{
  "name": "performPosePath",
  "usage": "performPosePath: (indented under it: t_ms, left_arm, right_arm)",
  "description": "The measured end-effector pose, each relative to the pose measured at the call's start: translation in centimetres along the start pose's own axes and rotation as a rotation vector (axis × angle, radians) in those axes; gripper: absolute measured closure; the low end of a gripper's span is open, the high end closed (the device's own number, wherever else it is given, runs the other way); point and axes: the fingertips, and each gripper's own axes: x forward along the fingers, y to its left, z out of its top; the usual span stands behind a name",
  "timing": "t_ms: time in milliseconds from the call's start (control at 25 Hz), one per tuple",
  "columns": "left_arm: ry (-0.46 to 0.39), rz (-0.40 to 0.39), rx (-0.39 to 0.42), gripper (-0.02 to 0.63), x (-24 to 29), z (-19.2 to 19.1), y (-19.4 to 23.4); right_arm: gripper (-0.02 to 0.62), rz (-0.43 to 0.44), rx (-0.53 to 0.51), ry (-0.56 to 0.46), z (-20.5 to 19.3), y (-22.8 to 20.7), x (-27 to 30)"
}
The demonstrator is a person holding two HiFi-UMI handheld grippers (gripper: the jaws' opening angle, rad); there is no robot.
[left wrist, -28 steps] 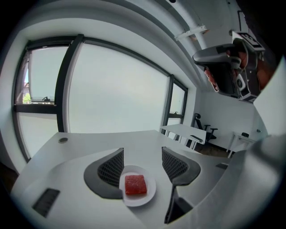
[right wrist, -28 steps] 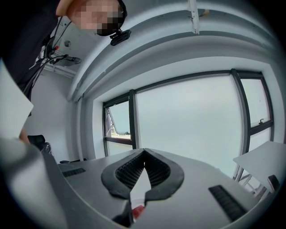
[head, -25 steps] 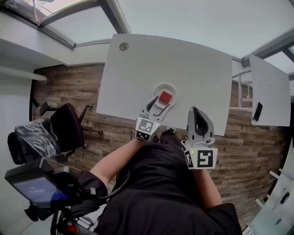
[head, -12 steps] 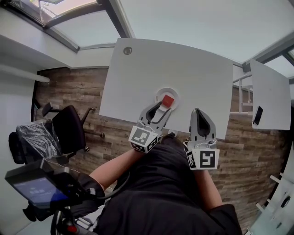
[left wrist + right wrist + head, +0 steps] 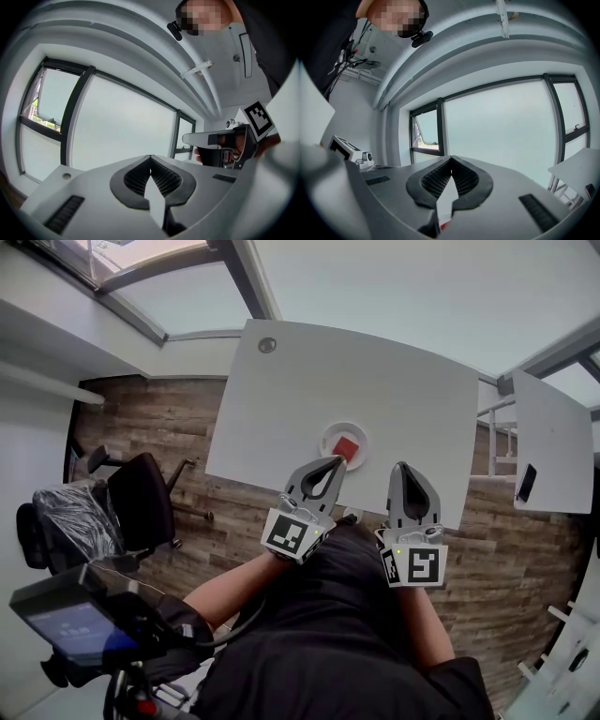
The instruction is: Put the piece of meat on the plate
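1. The piece of meat (image 5: 347, 448) is seen lying on the plate (image 5: 327, 437), which rests on the white surface (image 5: 375, 381) near its front edge. The placing is judged done.
2. The left hand-held gripper (image 5: 335, 466) is clenched. Its jaws have just been closing, and nothing is caught between them. The right hand-held gripper (image 5: 404, 466), beside it, is likewise clenched on nothing.
3. A retreat is best made upward and back toward the body, so that the plate's rim is not clipped and the meat is left undisturbed.
4. Meat and plate are shown by the head view alone. Both gripper views are aimed above them, at the windows (image 5: 122, 126), and it is there that the meeting of each pair of jaws is confirmed. The right hand-held gripper is shown side-on only in the left gripper view.
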Motion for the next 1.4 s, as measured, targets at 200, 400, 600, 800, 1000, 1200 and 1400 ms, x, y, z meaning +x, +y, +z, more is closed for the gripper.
performPosePath:
  t_ms: [200, 400, 600, 800, 1000, 1200, 1400]
  left_arm:
    - [-0.01, 0.023, 0.027, 0.6, -0.1, 0.6, 0.4]
    - [-0.008, 0.037, 0.022, 0.6, 0.0, 0.6, 0.7]
    - [-0.001, 0.041, 0.011, 0.6, 0.5, 0.3, 0.9]
    - [-0.018, 0.035, 0.021, 0.6, 0.6, 0.6, 0.7]
    - [-0.046, 0.027, 0.023, 0.6, 0.8, 1.2, 0.4]
    - [-0.047, 0.027, 0.015, 0.6, 0.8, 1.1, 0.6]
    - [-0.078, 0.04, 0.012, 0.599, 0.5, 1.0, 0.5]
  right_arm:
    - [0.589, 0.012, -0.008, -0.008, 0.0, 0.1, 0.3]
    - [0.589, 0.053, -0.025, -0.018, 0.2, 0.8, 0.6]
    - [0.589, 0.07, -0.055, -0.02, 0.4, 1.3, 0.8]
    - [0.589, 0.055, -0.066, -0.019, 0.4, 0.7, 0.9]
    - [0.589, 0.055, -0.054, -0.023, 0.7, 0.6, 1.1]
    - [0.589, 0.057, -0.059, -0.028, 1.0, 1.1, 1.1]
    - [0.589, 0.055, -0.056, -0.014, 0.6, 1.1, 0.8]
